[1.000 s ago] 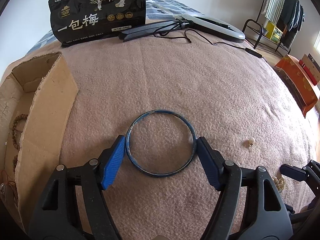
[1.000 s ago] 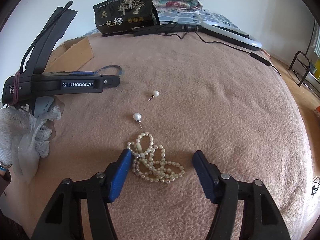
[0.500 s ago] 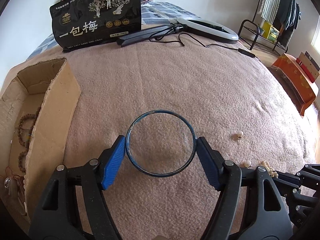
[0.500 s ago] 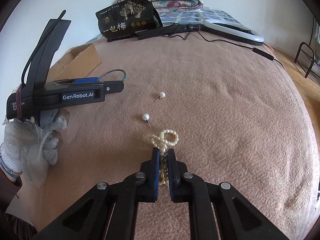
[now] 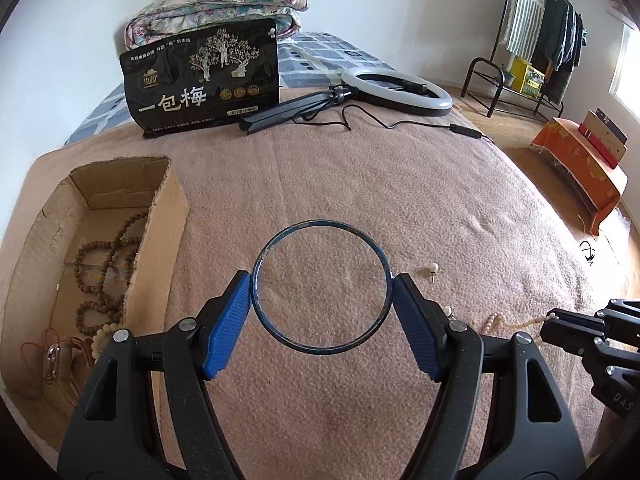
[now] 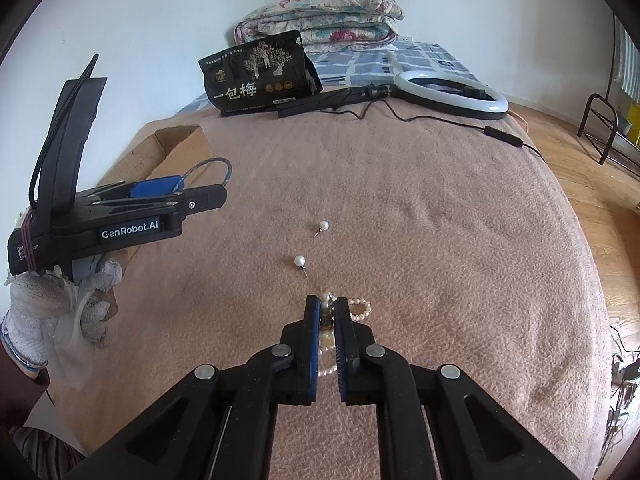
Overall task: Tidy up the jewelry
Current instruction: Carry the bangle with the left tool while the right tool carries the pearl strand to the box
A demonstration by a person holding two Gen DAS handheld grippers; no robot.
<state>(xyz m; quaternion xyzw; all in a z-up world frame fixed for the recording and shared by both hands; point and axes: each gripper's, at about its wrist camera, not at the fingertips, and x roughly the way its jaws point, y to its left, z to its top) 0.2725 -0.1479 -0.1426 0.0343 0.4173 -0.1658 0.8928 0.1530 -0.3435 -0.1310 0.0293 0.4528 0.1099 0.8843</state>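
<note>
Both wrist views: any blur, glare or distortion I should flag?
Left wrist view: sharp, heavy fisheye bending of the blanket, dark corner vignetting, window blown out. Right wrist view: equally sharp and bent, soft even daylight, no glare on the pearl necklace.

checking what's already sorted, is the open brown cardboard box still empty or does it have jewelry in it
Not empty. The brown cardboard box at the left of the pink blanket already holds loops of brown wooden beads, some pale beads and a red cord.
</note>
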